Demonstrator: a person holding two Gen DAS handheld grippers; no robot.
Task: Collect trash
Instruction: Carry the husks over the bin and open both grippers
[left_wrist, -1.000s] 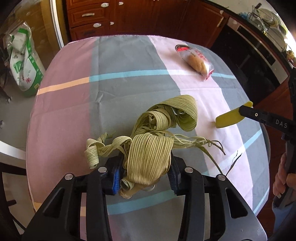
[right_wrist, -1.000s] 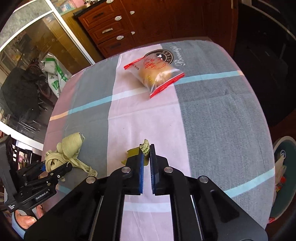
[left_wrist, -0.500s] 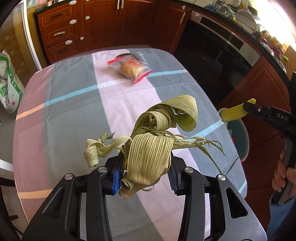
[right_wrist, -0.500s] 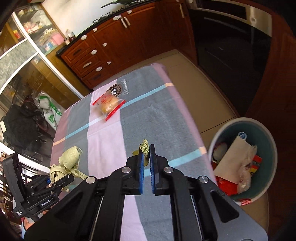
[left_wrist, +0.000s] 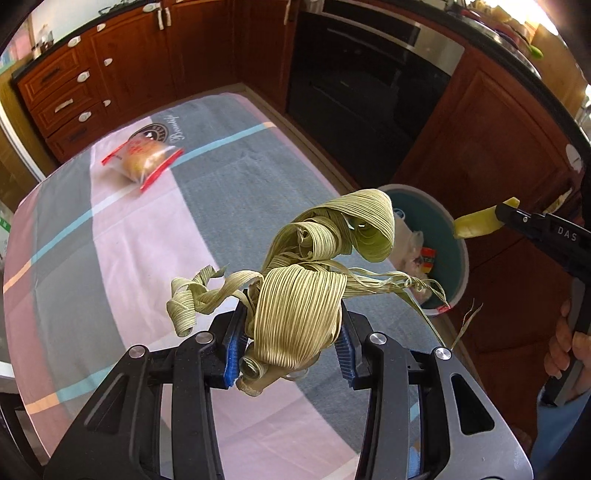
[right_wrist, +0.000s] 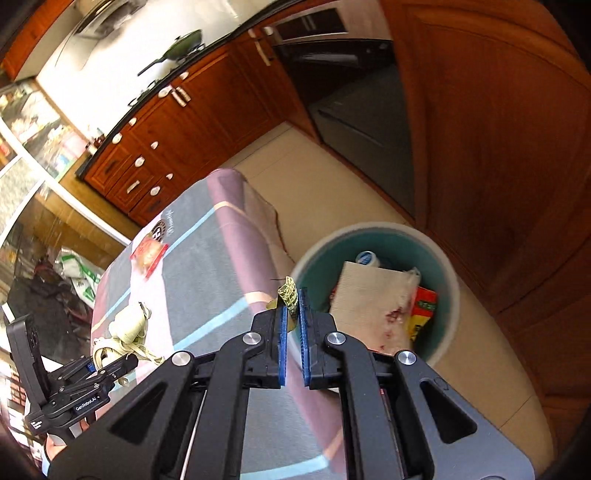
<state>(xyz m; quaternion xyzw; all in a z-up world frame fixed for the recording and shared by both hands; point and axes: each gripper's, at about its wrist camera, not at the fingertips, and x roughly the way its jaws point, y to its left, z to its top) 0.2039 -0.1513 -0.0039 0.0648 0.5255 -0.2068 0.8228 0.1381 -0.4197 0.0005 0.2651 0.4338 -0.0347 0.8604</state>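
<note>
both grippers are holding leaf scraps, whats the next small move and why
Probably carry the right gripper a little further over the trash bin, then open. Its jaws are shut on a small leaf piece at the bin's near rim; the left gripper holds the leaf bundle above the table.

Ribbed dry leaf bundle, glossy wooden cabinets, matt cloth tablecloth

I was working in a home kitchen. Dark red wooden cabinets with white knobs ran along the wall under a black counter, and a built-in oven sat beside them. A frying pan rested on the stove. The table wore a pink and grey checked cloth, and a teal trash bin stood on the tiled floor just beside it.
</note>
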